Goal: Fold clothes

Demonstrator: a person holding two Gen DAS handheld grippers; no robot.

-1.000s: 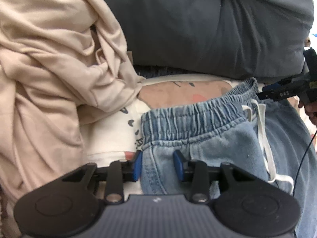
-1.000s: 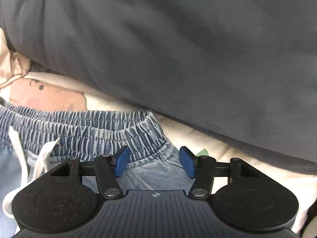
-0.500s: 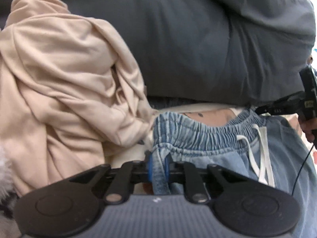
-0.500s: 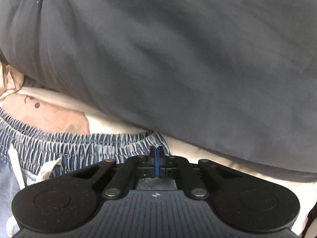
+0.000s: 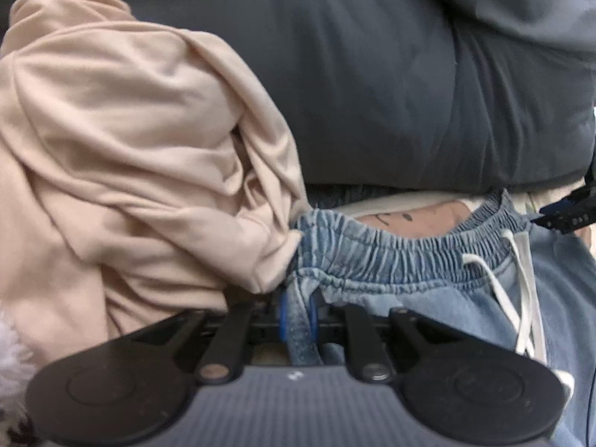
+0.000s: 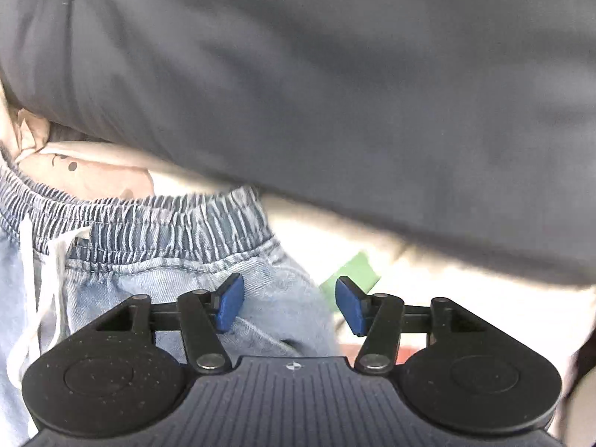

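Light blue denim shorts [image 5: 428, 298] with an elastic waistband and a white drawstring [image 5: 521, 290] lie on a printed cream sheet [image 6: 428, 290]. My left gripper [image 5: 298, 314] is shut on the left corner of the shorts just below the waistband, with denim bunched between its blue pads. In the right wrist view the same shorts [image 6: 149, 268] show their right waistband corner. My right gripper [image 6: 288, 303] stands open over that corner, its left pad above the denim and its right pad beyond the edge. The right gripper's tip [image 5: 562, 216] also shows at the far right of the left wrist view.
A crumpled beige garment [image 5: 130, 167] is piled at the left, touching the shorts' waistband. A large dark grey pillow or duvet [image 5: 409, 74] fills the back, also in the right wrist view [image 6: 335, 93]. A white fluffy item [image 5: 11, 368] sits at the lower left.
The left gripper stays shut on the shorts and has pulled the corner up slightly. The right gripper, shut half a second ago, has opened again over the right waistband corner.
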